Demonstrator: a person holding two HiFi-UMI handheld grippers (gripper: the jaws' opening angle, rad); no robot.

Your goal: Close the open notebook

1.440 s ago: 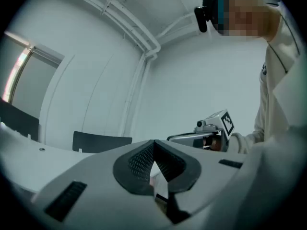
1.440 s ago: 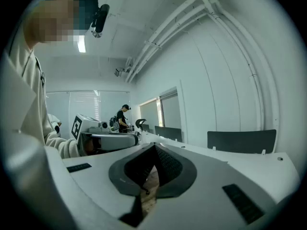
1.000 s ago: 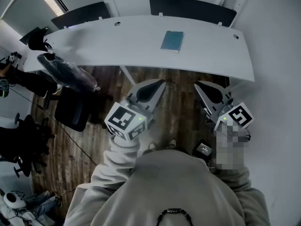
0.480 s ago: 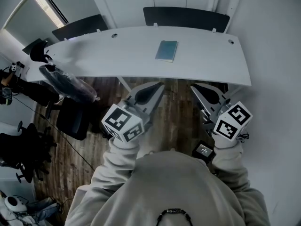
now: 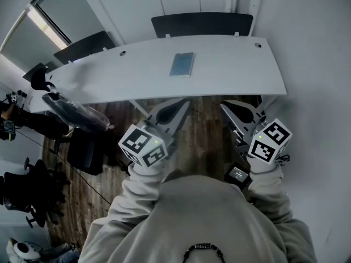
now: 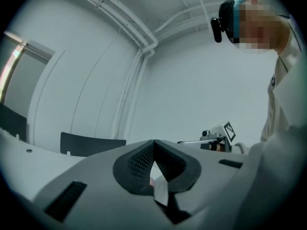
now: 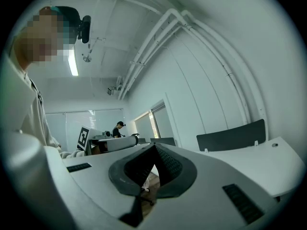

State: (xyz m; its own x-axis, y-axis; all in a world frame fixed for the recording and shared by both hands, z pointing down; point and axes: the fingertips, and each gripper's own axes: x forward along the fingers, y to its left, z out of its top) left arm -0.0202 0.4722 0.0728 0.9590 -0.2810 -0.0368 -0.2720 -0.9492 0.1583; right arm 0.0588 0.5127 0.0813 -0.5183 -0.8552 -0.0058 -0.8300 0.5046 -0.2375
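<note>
A thin blue-grey notebook point(image 5: 181, 64) lies flat on the long white curved table point(image 5: 236, 70), toward its far side; it shows as one single rectangle. Both grippers hang over the wooden floor in front of the table, well short of the notebook. My left gripper point(image 5: 184, 103) points up toward the table with its jaws pressed together and nothing between them. My right gripper point(image 5: 224, 106) is likewise shut and empty. In the left gripper view the shut tips point(image 6: 154, 143) point at a bare wall. In the right gripper view the shut tips point(image 7: 154, 145) face the room.
Two dark chair backs point(image 5: 202, 23) point(image 5: 82, 47) stand behind the table. At the left are a black office chair point(image 5: 85, 147) and a dark wrapped bundle point(image 5: 77, 114). A white wall runs along the right. Another person point(image 7: 118, 127) stands far off.
The head view has shifted: table and notebook now sit lower and further left in the picture. Both grippers stay shut, in nearly the same place.
</note>
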